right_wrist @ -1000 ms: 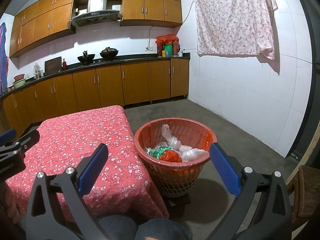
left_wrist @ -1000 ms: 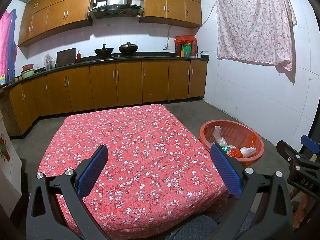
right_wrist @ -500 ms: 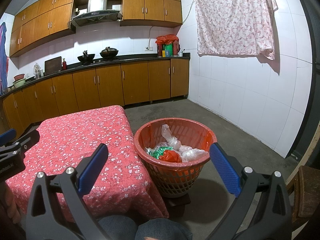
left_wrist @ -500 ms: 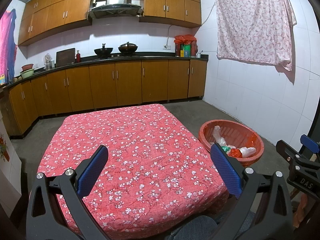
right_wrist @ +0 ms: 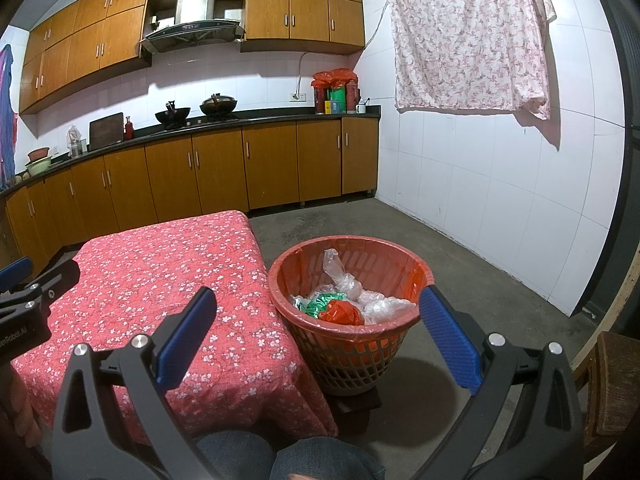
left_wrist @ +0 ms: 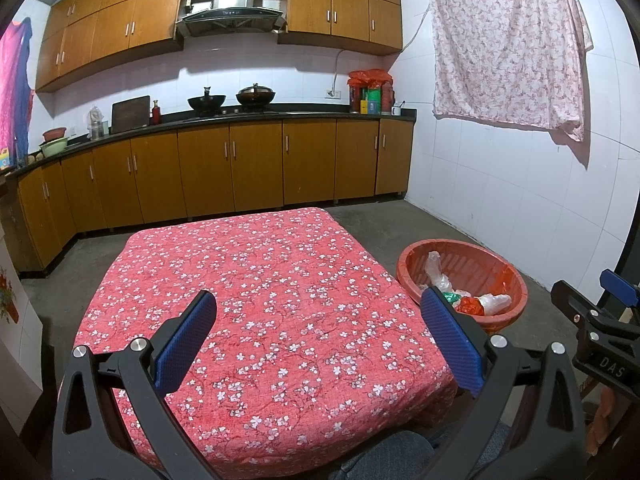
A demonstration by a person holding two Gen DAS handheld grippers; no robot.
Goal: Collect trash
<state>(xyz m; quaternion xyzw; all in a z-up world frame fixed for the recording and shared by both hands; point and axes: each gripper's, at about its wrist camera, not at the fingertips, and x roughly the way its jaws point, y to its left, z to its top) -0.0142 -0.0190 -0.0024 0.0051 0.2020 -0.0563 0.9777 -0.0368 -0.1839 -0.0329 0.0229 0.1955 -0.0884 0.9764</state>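
A red plastic basket point(right_wrist: 348, 344) stands on the floor just right of the table, also seen in the left wrist view as the basket point(left_wrist: 504, 276). Inside lie crumpled clear plastic bags point(right_wrist: 380, 304), a green wrapper point(right_wrist: 324, 302) and a red bag point(right_wrist: 344, 314). My left gripper point(left_wrist: 318, 340) hovers open over the near part of the red flowered tablecloth point(left_wrist: 256, 280), nothing between its blue pads. My right gripper point(right_wrist: 318, 338) is open too, held near the basket's front rim. No loose trash shows on the tablecloth point(right_wrist: 152, 272).
Wooden kitchen cabinets point(left_wrist: 240, 168) with a dark counter run along the far wall. A flowered cloth point(left_wrist: 508, 44) hangs on the white tiled right wall. Grey concrete floor point(right_wrist: 460, 280) lies around the basket. A person's knees point(right_wrist: 288, 460) are below; a wooden chair point(right_wrist: 612, 384) stands at right.
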